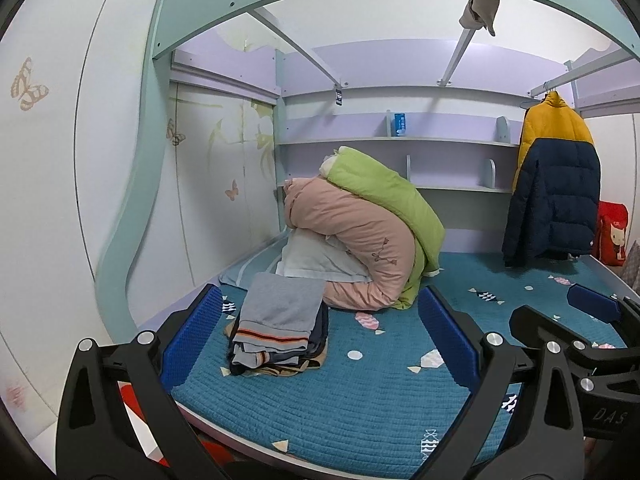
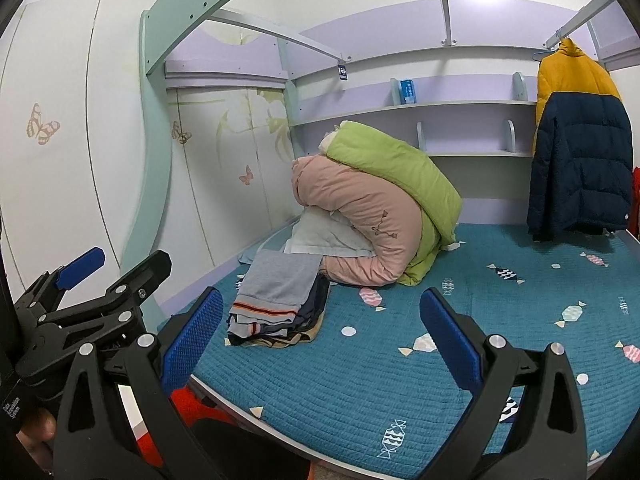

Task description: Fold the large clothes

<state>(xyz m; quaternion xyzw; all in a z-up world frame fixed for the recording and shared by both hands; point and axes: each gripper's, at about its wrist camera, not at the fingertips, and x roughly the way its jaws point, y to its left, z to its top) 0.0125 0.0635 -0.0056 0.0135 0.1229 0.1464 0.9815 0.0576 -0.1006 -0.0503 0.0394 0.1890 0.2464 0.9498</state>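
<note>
A stack of folded clothes (image 1: 276,324), grey on top with an orange stripe, lies on the teal bed cover (image 1: 360,392) at the left. It also shows in the right wrist view (image 2: 276,300). A yellow and navy puffer jacket (image 1: 554,176) hangs on a rail at the right; the right wrist view shows it too (image 2: 580,140). My left gripper (image 1: 320,336) is open and empty, held above the bed's near edge. My right gripper (image 2: 324,332) is open and empty beside it. Each gripper shows in the other's view, the right one (image 1: 592,308) and the left one (image 2: 80,268).
Rolled pink and green quilts (image 1: 372,236) with a pale pillow lie behind the stack. Shelves (image 1: 400,142) run along the back wall. A white wardrobe (image 1: 80,200) stands at the left. A red bag (image 1: 612,232) sits at the far right. Bed frame beams (image 1: 320,4) arch overhead.
</note>
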